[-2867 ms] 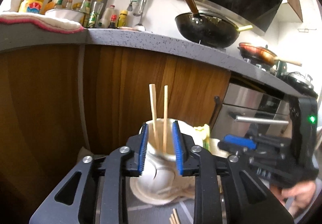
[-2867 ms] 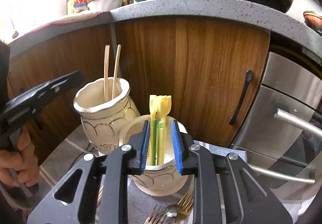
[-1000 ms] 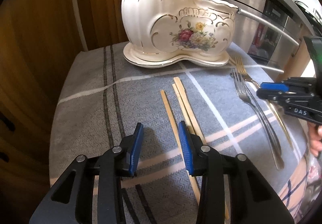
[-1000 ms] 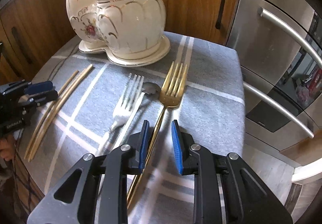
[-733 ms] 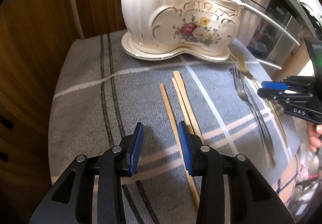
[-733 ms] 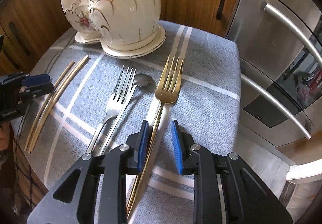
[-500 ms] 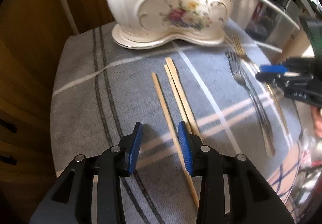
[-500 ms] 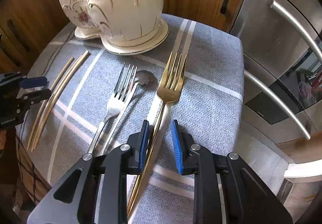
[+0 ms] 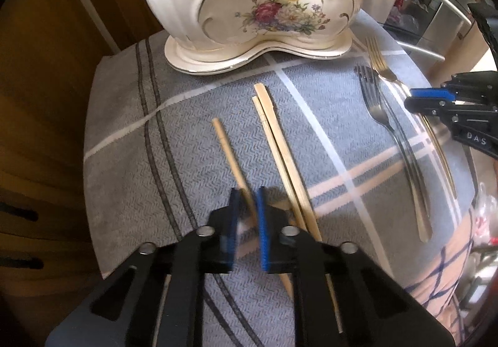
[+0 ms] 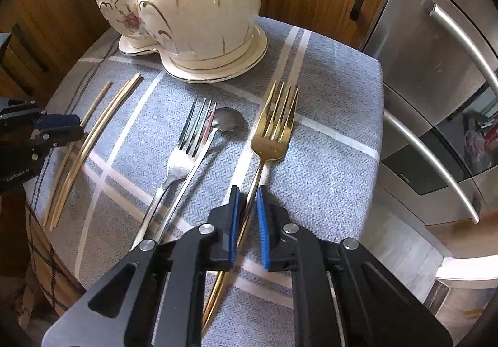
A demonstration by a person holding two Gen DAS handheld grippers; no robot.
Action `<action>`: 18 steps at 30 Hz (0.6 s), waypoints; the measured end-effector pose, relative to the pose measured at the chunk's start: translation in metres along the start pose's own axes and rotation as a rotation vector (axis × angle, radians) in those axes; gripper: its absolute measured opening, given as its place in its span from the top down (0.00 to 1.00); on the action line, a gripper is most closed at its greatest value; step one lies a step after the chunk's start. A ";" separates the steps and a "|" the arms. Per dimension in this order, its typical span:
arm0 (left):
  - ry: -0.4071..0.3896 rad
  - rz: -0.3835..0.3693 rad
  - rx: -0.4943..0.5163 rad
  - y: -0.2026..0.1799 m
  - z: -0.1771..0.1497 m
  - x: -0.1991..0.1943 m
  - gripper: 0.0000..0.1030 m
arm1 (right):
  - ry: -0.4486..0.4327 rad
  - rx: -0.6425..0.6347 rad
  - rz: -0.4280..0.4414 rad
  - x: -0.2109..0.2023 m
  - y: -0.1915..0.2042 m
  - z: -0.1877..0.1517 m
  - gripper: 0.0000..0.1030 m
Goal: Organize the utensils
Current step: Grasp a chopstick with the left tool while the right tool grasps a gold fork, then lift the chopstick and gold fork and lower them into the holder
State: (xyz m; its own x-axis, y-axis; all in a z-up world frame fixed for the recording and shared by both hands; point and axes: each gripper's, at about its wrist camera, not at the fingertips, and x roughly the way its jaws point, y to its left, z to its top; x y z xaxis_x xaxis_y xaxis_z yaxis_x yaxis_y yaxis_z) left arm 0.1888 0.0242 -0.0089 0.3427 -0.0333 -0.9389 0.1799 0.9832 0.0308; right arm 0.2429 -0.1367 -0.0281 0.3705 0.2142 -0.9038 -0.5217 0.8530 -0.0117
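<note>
A grey checked cloth (image 10: 326, 160) is covering the small table beside wooden cabinets. On it, the gold fork (image 10: 274, 132) is lying tines toward the ceramic holder (image 10: 199, 13), its handle running between the right gripper (image 10: 247, 216), whose jaws have just been closing and are sitting narrow around it. The left gripper (image 9: 248, 222) has likewise been closing on the single chopstick (image 9: 228, 154); blur is obscuring actual contact. Both are gripping near the handle ends, probably so the utensils can drop upright into the holder.

Daylight from the right, moderately bright; glare on the steel door (image 10: 435, 73). Fisheye bends and darkens edges. Left tongs (image 9: 247, 210) motion-blurred; soft shadows on cloth (image 9: 130, 141).
</note>
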 end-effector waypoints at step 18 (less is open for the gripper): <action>-0.206 -0.177 -0.209 0.064 -0.018 -0.053 0.96 | -0.138 0.127 0.115 -0.033 -0.034 -0.009 0.95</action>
State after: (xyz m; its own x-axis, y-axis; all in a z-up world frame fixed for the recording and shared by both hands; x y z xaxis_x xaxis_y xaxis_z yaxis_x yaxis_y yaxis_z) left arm 0.1659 0.0924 0.0371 0.5055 -0.2217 -0.8339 0.0677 0.9736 -0.2179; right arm 0.2416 -0.1768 -0.0020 0.4205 0.3693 -0.8287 -0.4686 0.8706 0.1502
